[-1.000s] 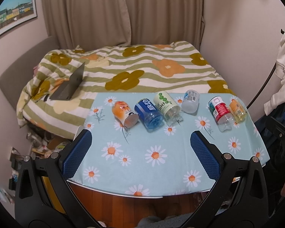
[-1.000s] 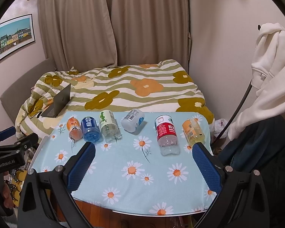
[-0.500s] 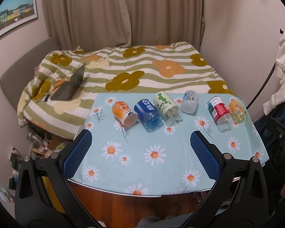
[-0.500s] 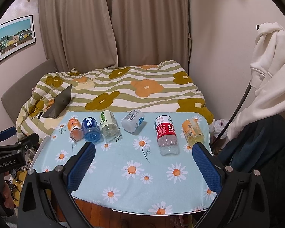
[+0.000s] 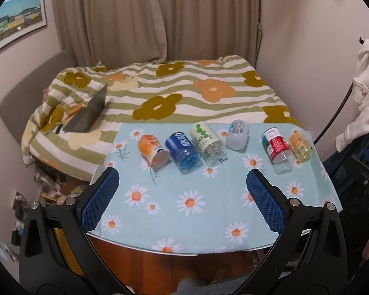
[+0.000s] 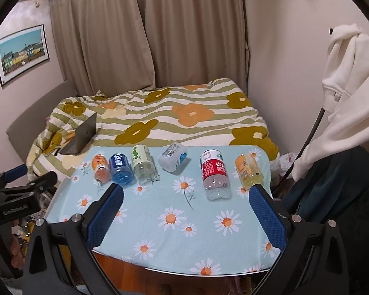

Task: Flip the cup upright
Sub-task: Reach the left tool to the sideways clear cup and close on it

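Several cut-bottle cups lie on their sides in a row on the daisy tablecloth (image 5: 189,201): an orange one (image 5: 151,147), a blue one (image 5: 183,151), a green-dotted one (image 5: 205,139), a white one (image 5: 237,135), a red one (image 5: 275,146) and a yellow one (image 5: 300,145). They also show in the right wrist view, from the orange cup (image 6: 100,168) to the yellow cup (image 6: 248,170). My left gripper (image 5: 182,189) is open and empty, short of the row. My right gripper (image 6: 184,206) is open and empty, short of the red cup (image 6: 214,172).
A bed with a striped flower quilt (image 5: 174,98) lies behind the table, with a grey laptop (image 5: 91,113) on it. A white garment (image 6: 349,93) hangs at the right. The left gripper's body (image 6: 14,196) shows at the left of the right wrist view.
Both grippers have drifted very slightly; the cups have not moved and both grippers stay open.
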A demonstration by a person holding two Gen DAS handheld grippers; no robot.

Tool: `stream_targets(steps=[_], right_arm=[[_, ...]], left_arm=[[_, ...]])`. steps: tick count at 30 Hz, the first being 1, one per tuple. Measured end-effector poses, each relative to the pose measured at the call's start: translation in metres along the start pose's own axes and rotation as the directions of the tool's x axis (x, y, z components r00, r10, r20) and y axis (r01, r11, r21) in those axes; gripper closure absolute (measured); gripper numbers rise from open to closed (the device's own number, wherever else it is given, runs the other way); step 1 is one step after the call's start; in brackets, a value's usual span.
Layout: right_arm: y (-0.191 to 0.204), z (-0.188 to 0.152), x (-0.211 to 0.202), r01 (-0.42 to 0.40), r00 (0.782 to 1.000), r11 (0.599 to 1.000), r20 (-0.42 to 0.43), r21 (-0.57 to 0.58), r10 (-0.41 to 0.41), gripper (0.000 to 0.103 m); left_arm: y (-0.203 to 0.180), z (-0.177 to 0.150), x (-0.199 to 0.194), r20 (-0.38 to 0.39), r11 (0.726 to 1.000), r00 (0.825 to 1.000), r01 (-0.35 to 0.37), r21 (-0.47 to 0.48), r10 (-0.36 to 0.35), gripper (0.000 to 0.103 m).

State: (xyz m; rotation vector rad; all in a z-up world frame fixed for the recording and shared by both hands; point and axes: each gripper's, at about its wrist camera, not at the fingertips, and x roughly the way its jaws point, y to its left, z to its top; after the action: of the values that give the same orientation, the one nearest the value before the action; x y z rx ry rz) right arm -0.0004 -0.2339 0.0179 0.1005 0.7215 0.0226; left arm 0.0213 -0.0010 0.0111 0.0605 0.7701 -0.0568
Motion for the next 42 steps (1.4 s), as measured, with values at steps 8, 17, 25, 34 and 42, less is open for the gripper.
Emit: stream_targets(steps=[8, 17, 25, 34, 42], right_arm=[[-0.032, 0.003, 0.005, -0.035, 0.999, 0.999, -0.03, 0.007, 0.036, 0.001], [-0.062, 0.002, 0.03, 0.012, 0.998, 1.0, -0.065, 0.028, -0.01, 0.001], [-0.088, 0.006, 0.063, 0.083, 0.992, 0.99, -0.1, 0.116, -0.071, 0.001], [-0.106, 0.007, 0.111, 0.164, 0.974, 0.959, -0.189, 0.233, -0.12, 0.001], [-0.114, -0.008, 0.149, 0.232, 0.948, 0.933, -0.277, 0.275, -0.154, 0.001]], left_arm=[[-0.045, 0.023, 0.007, 0.028, 0.997, 1.0, -0.014, 0.074, 0.012, 0.0], [-0.085, 0.059, 0.064, -0.06, 0.978, 0.995, 0.09, 0.187, -0.081, 0.0], [-0.12, 0.089, 0.154, -0.216, 0.934, 0.964, 0.217, 0.284, -0.158, 0.0], [-0.144, 0.089, 0.247, -0.383, 0.889, 0.908, 0.308, 0.339, -0.169, 0.0], [-0.156, 0.072, 0.311, -0.492, 0.878, 0.856, 0.348, 0.327, -0.156, 0.0]])
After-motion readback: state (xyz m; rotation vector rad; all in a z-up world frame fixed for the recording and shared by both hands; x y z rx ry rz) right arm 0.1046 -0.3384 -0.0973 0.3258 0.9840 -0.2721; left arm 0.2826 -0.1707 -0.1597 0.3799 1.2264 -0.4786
